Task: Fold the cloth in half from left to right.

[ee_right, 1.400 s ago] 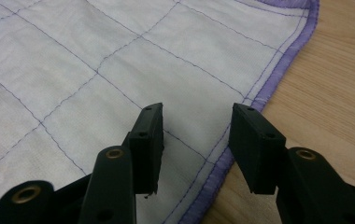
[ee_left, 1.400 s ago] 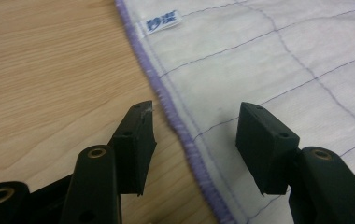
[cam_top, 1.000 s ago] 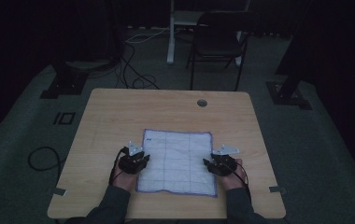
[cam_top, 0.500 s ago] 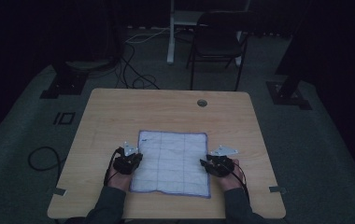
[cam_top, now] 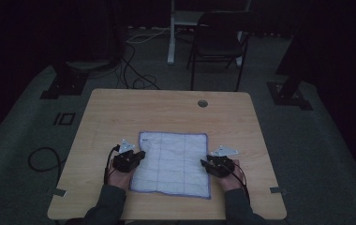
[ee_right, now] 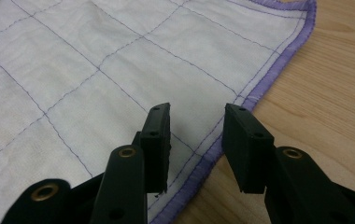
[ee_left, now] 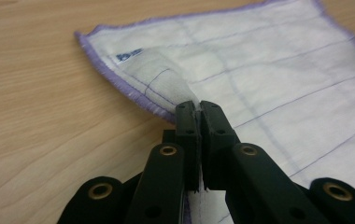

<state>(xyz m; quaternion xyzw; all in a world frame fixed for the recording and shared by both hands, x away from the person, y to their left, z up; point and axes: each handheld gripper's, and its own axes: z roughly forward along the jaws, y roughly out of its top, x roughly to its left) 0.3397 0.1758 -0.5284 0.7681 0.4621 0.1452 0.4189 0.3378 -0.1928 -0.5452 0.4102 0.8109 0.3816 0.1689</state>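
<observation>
My left gripper (ee_left: pixel 199 109) was clenched on the left edge of the white quilted cloth with a purple hem (ee_left: pixel 269 70), pinching up a small fold of fabric between its 2 black jaws. My right gripper (ee_right: pixel 196 123) had just been closing, yet its jaws stood apart, straddling the cloth's right hem with the pads not pressing on it. From the high view the cloth (cam_top: pixel 174 161) lay flat on the near half of the light wooden table (cam_top: pixel 166 108), between both grippers. Beyond the table stood a dark chair (cam_top: pixel 218 44) on the grey floor.
</observation>
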